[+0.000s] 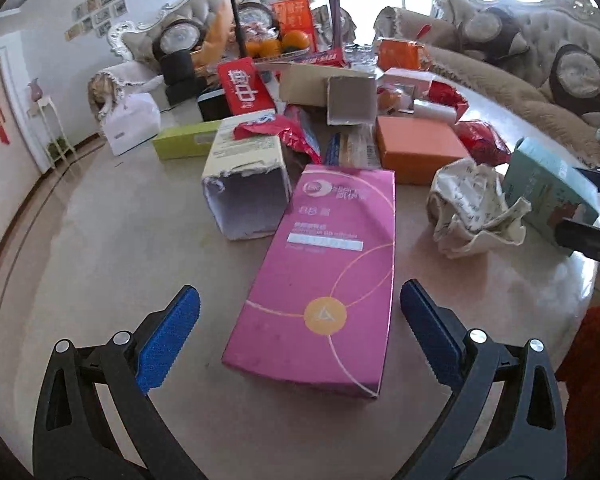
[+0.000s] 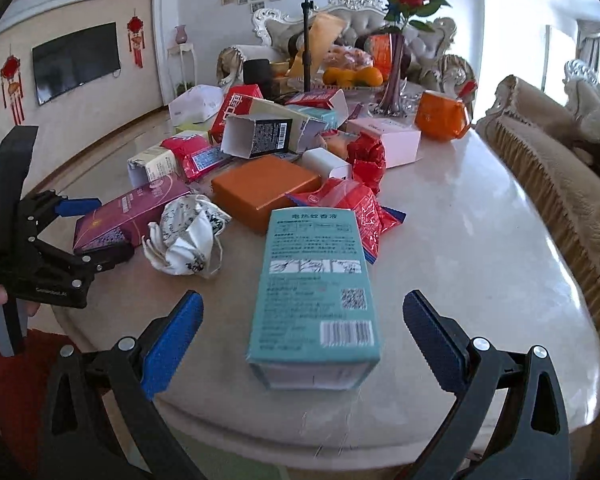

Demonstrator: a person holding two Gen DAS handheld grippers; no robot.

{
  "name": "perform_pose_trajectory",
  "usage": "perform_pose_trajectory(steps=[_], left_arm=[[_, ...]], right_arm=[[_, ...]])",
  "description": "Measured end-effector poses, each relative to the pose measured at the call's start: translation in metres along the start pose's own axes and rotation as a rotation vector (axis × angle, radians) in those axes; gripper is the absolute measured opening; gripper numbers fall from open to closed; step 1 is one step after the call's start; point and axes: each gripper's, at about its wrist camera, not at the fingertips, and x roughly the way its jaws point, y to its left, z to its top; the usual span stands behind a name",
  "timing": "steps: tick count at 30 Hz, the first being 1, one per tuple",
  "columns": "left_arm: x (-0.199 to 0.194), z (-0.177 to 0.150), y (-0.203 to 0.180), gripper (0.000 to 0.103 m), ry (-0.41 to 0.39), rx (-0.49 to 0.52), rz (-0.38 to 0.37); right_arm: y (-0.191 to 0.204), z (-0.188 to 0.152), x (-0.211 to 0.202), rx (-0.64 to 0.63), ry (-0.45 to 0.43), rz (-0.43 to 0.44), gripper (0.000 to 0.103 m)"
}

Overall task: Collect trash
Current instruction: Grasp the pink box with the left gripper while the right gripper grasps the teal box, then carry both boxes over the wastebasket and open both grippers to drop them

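A pink box (image 1: 324, 276) lies flat on the marble table (image 1: 100, 248), its near end between the open jaws of my left gripper (image 1: 300, 300), not touched. It also shows in the right wrist view (image 2: 128, 212), with the left gripper (image 2: 88, 224) around it. A teal box (image 2: 314, 292) lies between the open jaws of my right gripper (image 2: 302, 312), near the table's front edge (image 2: 340, 436). It also shows in the left wrist view (image 1: 548, 188). A crumpled white paper bag (image 1: 472, 208) lies between the two boxes.
Behind lie an orange box (image 2: 260, 188), red foil wrappers (image 2: 352, 208), an open white carton (image 1: 244, 184), a green box (image 1: 184, 142), a red box (image 1: 242, 86) and several more cartons. A vase of roses (image 2: 396, 68), a fruit plate (image 2: 352, 76) and sofas (image 2: 560, 184) stand beyond.
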Motion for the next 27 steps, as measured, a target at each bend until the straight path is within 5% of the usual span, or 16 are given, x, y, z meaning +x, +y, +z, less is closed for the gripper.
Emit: perform_pose_trajectory(steps=[5, 12, 13, 14, 19, 27], left_arm=[[0.005, -0.003, 0.013, 0.097, 0.006, -0.055, -0.066], [0.006, 0.002, 0.01, 0.096, 0.049, -0.067, -0.045], [0.005, 0.002, 0.009, 0.079, 0.038, -0.059, -0.054], [0.001, 0.002, 0.007, 0.066, 0.017, -0.032, -0.067], [-0.008, 0.003, -0.006, 0.061, 0.016, 0.035, -0.036], [-0.13, -0.038, -0.028, 0.059, -0.221, 0.023, -0.094]], right_arm=[[-0.006, 0.0, 0.008, -0.003, 0.028, 0.017, 0.095], [-0.004, -0.003, 0.016, 0.002, 0.061, 0.023, 0.057], [-0.004, -0.002, 0.014, 0.01, 0.061, 0.031, 0.046], [-0.007, -0.002, 0.013, 0.032, 0.063, 0.056, 0.046], [-0.011, 0.002, -0.009, 0.093, 0.018, 0.078, 0.046], [0.006, -0.021, -0.1, 0.143, -0.111, 0.181, 0.046]])
